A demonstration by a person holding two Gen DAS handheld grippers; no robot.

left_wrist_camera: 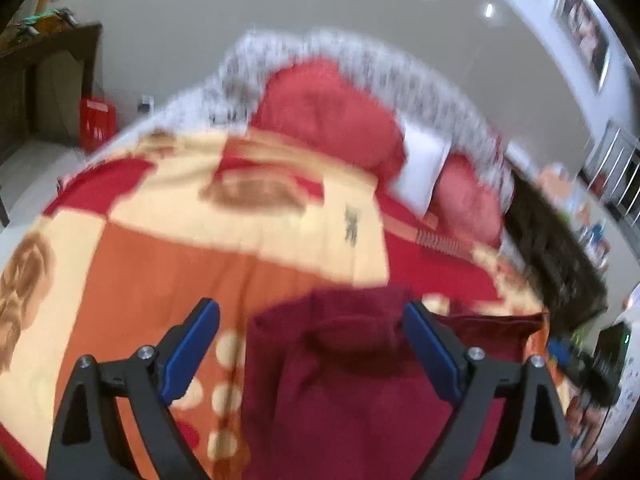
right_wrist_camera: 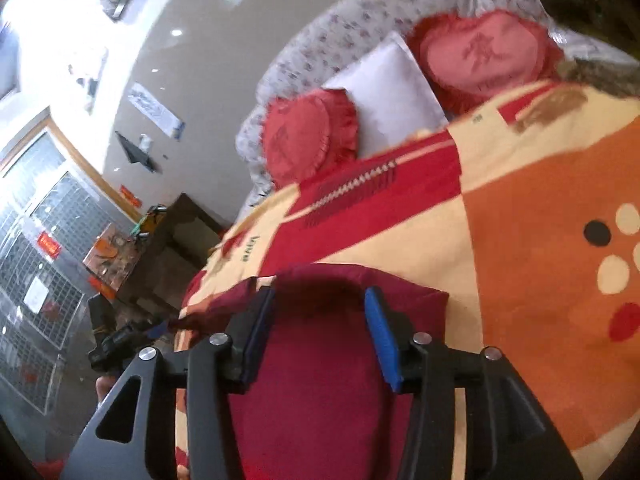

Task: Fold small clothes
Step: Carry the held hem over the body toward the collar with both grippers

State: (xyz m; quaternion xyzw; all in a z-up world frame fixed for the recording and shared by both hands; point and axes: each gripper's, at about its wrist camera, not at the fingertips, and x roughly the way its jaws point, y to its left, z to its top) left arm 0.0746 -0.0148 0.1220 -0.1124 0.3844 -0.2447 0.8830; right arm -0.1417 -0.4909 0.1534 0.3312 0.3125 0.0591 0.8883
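Note:
A small dark red garment (left_wrist_camera: 340, 368) lies on the orange, cream and red bedspread (left_wrist_camera: 160, 264). My left gripper (left_wrist_camera: 312, 312) is open, its blue pads spread wide just above the garment's top edge. In the right wrist view the same dark red garment (right_wrist_camera: 316, 392) lies under my right gripper (right_wrist_camera: 320, 300), which is open with its blue-padded fingers (right_wrist_camera: 382, 332) on either side of the cloth's folded edge. Neither gripper holds the cloth.
Two red heart cushions (right_wrist_camera: 308, 136) and a white pillow (right_wrist_camera: 392, 92) lean on the flowered headboard (right_wrist_camera: 360, 12). A dark side table (right_wrist_camera: 160, 248) with clutter stands beside the bed. A red crate (left_wrist_camera: 96, 122) sits on the floor.

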